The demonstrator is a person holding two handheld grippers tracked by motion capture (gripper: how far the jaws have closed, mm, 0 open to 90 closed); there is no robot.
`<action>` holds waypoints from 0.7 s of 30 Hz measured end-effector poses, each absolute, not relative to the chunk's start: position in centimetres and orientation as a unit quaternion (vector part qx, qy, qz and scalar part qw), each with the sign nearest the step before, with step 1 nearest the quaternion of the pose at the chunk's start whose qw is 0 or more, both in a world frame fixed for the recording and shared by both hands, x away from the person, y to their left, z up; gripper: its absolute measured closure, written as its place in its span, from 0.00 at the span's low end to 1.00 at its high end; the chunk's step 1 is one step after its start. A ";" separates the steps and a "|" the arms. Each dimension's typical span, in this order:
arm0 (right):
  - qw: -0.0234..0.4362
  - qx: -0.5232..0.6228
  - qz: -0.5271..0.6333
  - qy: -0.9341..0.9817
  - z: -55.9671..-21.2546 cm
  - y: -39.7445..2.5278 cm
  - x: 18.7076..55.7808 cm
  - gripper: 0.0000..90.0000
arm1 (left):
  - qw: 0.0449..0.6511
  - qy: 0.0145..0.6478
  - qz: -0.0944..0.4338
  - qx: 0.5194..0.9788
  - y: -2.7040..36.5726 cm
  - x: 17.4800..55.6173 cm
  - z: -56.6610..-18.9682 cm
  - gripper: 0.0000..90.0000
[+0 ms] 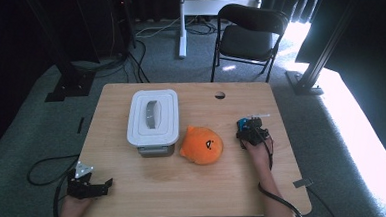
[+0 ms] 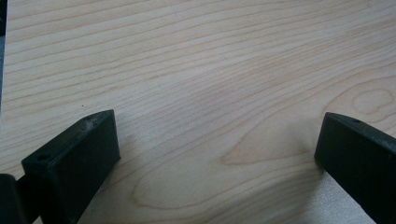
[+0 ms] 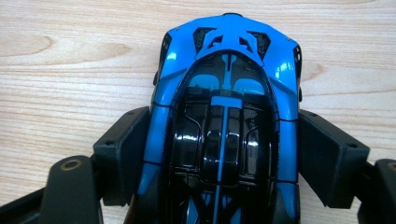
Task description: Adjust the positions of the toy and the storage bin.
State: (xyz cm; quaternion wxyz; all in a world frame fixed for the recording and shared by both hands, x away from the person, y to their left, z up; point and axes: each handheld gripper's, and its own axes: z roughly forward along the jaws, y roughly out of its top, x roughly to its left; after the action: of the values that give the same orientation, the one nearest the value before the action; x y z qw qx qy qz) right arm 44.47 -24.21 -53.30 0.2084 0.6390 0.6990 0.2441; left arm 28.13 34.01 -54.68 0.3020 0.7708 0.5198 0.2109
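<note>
Two black jaws of the right gripper [image 3: 219, 154] press against the flanks of a blue toy sports car [image 3: 224, 116], one on each side, so the car is pinched between them; in the right gripper view its near end is cut off by the bottom edge, and its wheels are hidden under the body. From the high view the car [image 1: 244, 124] is too small to read as more than a blue patch at the far tip of the right gripper [image 1: 249, 130], which sits on the wooden table [image 1: 185, 184] toward its right side, just right of an orange plush toy [image 1: 201, 145] with a dark face mark. Whether the car's wheels rest on the tabletop cannot be told. The left gripper [image 1: 97, 186] lies at the near left corner of the table, held in the person's left hand [image 1: 76, 202], whose forearm is cut off by the bottom edge. In the left gripper view its jaws stand wide apart over bare wood grain [image 2: 210, 93], with nothing between them; their bases are cropped at the lower corners. Left of the plush toy, touching or almost touching it, stands a white lidded storage box [image 1: 153, 120] with a grey handle set into its lid; its contents are hidden. Beyond the far edge a black folding chair [image 1: 247, 35] stands on the grey carpet.
</note>
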 end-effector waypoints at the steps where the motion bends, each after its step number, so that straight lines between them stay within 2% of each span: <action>1: 0.208 0.641 0.245 0.697 -53.3 -24.2 44.4 0.27 | 0.302 0.520 0.211 0.771 34.0 28.1 -54.7 0.00; 11: 0.204 0.639 0.255 0.696 -53.0 -24.5 44.2 0.28 | 0.302 0.520 0.211 0.771 34.0 28.1 -54.7 0.00; 13: 0.216 0.636 0.254 0.696 -52.5 -24.5 43.9 0.28 | 0.302 0.520 0.211 0.771 34.0 28.1 -54.7 0.00; 21: 0.215 0.633 0.270 0.693 -50.6 -25.3 42.2 0.28 | 0.302 0.520 0.211 0.771 34.0 28.1 -54.7 0.00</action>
State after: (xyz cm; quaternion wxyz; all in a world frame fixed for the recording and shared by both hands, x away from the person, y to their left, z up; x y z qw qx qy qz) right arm 42.17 -25.35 -50.59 0.2146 0.6327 0.6934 0.2697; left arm 28.13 34.02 -54.67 0.3018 0.7710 0.5197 0.2109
